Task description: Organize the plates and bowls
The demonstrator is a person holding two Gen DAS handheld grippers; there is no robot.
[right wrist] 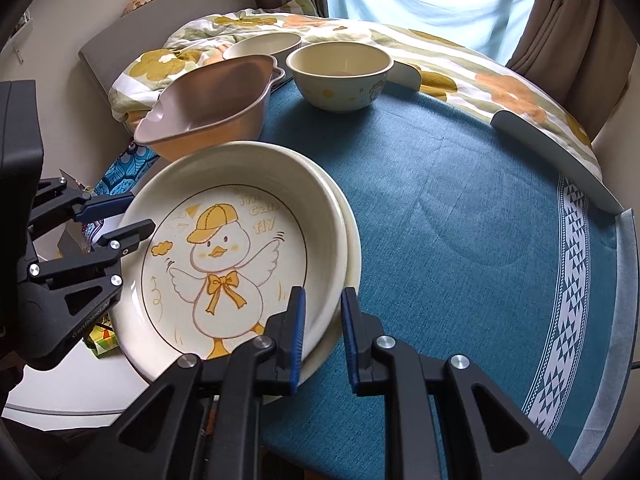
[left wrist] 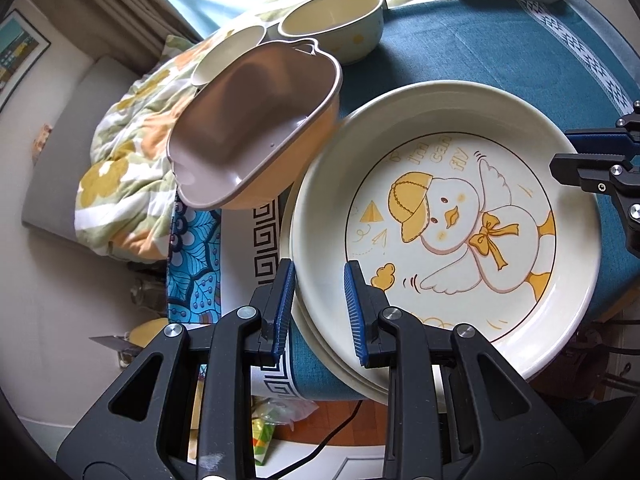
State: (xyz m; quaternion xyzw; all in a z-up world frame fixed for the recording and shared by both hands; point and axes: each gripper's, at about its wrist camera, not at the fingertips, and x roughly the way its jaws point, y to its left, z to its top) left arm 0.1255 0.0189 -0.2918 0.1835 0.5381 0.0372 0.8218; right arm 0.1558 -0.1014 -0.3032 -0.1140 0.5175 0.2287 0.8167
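Note:
A cream plate with a yellow duck drawing [left wrist: 440, 220] [right wrist: 224, 248] lies on top of a second cream plate [right wrist: 354, 248], partly over the table's left edge. My left gripper [left wrist: 320, 312] [right wrist: 140, 212] is shut on the duck plate's rim at one side. On the opposite side, my right gripper [right wrist: 322, 332] [left wrist: 562, 148] is shut on the rim, one finger inside the plate and one outside. A pink bowl with handles [left wrist: 256, 128] [right wrist: 212, 100] stands just behind the plates. Behind it are a deep cream bowl [left wrist: 332, 20] [right wrist: 340, 76] and a shallow cream bowl [left wrist: 228, 54] [right wrist: 262, 44].
A teal tablecloth [right wrist: 460, 200] covers the round table, with open cloth to the right of the plates. A bed with a floral blanket [right wrist: 500, 84] lies beyond the table. Below the table's left edge are a patterned blue cloth [left wrist: 192, 256] and bags on the floor.

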